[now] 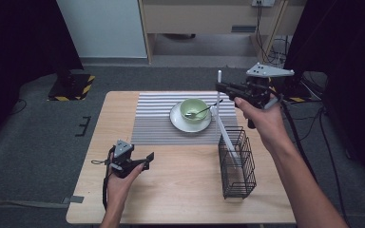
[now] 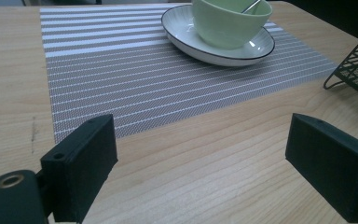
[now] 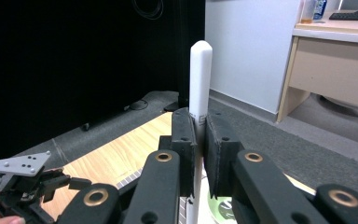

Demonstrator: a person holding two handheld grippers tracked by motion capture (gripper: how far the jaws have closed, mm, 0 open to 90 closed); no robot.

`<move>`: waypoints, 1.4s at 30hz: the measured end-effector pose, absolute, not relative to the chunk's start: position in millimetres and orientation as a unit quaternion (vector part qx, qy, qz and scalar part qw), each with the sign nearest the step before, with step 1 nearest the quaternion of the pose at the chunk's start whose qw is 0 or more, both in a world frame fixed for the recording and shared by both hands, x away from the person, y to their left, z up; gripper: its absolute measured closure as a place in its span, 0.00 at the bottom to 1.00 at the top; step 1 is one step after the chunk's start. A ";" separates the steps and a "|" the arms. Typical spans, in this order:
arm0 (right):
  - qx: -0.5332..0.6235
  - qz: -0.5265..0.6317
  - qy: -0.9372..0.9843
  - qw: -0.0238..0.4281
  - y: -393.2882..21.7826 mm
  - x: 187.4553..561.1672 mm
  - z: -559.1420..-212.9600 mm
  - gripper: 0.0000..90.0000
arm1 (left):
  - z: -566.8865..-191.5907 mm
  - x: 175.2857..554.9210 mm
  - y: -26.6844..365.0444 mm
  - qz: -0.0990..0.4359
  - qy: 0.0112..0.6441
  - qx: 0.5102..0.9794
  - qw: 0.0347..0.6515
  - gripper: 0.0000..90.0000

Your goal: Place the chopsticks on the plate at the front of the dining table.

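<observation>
The right hand-held gripper (image 1: pixel 220 87) hangs above the far right part of the light wooden tabletop (image 1: pixel 180 190), its black jaws closed tight on a long white plastic utensil handle (image 1: pixel 218 95). In the high view the handle stands nearly upright at the jaws, its rounded tip poking up above them, and it runs down and slightly toward the near side into the black wire-mesh cutlery basket (image 1: pixel 237 164), where its lower end lies inside the wire walls. What kind of utensil head it carries cannot be told. In the right gripper view the same white handle (image 3: pixel 199 79) rises between the two pads, which press on it from both sides.

The left hand-held gripper (image 1: pixel 148 160) sits low over the near left of the tabletop, held in the person's left hand (image 1: pixel 121 183). Its jaws stand wide apart with nothing between them; in the left gripper view only bare wood shows in the gap.

Beyond it lies a grey-and-white striped woven placemat (image 1: pixel 157 121). On the mat's far right part stands a white round saucer with a dark rim (image 1: pixel 183 124), bearing a pale green ceramic bowl (image 1: pixel 193 109) with a metal spoon (image 1: pixel 204 110) leaning in it. The basket stands just beside the mat's near right corner, well apart from the left gripper.
</observation>
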State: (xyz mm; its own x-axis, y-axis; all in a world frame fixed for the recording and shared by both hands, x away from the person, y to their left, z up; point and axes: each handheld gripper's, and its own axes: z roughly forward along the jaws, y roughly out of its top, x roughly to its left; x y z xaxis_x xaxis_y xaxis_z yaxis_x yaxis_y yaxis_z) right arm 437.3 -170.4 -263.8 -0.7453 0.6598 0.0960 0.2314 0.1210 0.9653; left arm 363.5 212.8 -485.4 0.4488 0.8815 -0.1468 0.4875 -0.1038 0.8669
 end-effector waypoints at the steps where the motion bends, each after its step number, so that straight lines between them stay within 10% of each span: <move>1: 0.305 0.590 0.725 0.181 -168.6 438.8 -265.2 0.93 | -484.1 364.0 211.5 0.213 0.479 0.713 0.467 0.09; 26: 0.309 0.616 0.712 0.135 -132.4 454.9 -293.2 0.93 | -441.9 396.3 120.6 0.177 0.367 0.750 0.521 0.15; 42: 0.298 0.633 0.706 0.109 -128.9 444.2 -291.0 0.93 | -444.5 394.6 97.1 0.145 0.329 0.752 0.553 0.42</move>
